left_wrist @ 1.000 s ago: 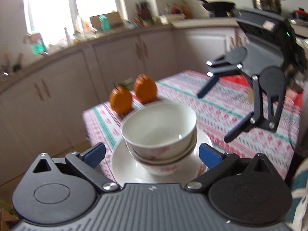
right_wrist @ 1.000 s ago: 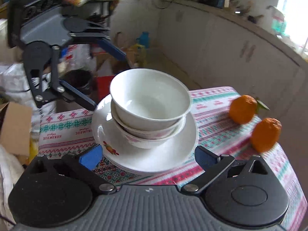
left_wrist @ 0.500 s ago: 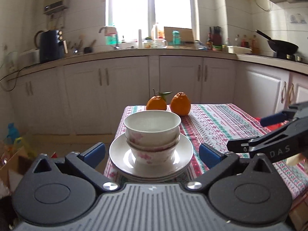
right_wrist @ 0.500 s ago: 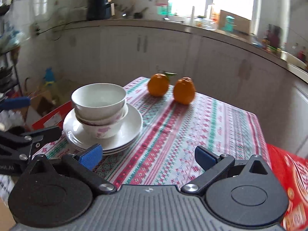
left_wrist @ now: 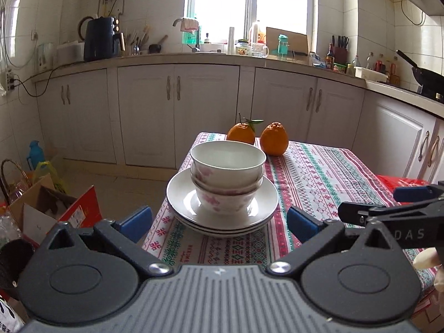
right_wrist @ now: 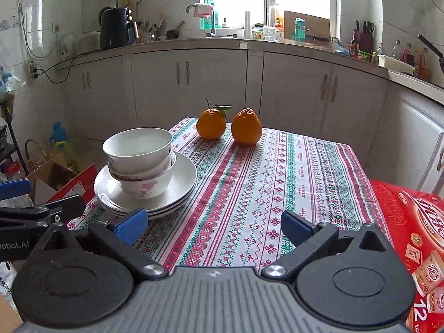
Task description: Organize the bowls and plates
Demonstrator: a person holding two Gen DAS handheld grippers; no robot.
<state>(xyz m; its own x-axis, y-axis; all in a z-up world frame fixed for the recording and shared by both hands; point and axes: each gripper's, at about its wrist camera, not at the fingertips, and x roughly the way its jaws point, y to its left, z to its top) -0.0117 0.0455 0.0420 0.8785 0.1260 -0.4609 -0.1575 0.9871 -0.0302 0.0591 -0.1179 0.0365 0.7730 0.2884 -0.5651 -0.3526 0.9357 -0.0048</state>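
Two white bowls with pink flowers (left_wrist: 227, 174) (right_wrist: 140, 163) are nested on a small stack of white plates (left_wrist: 180, 199) (right_wrist: 183, 180), near the left front corner of a table with a patterned cloth (left_wrist: 319, 172) (right_wrist: 263, 172). My left gripper (left_wrist: 219, 223) is open, just short of the plates, its blue pads wider than the stack. My right gripper (right_wrist: 213, 223) is open over the cloth to the right of the stack and holds nothing. Each gripper shows at the edge of the other's view.
Two oranges (left_wrist: 256, 138) (right_wrist: 230, 126) sit at the table's far end. A red printed box (right_wrist: 410, 222) lies at the right edge. Cardboard boxes and bags (left_wrist: 50, 205) stand on the floor to the left. White cabinets (left_wrist: 177, 111) line the back wall.
Both grippers have swung round from opposite sides of the stack and drawn back, side by side, level with the table. The bowls and plates have not moved.
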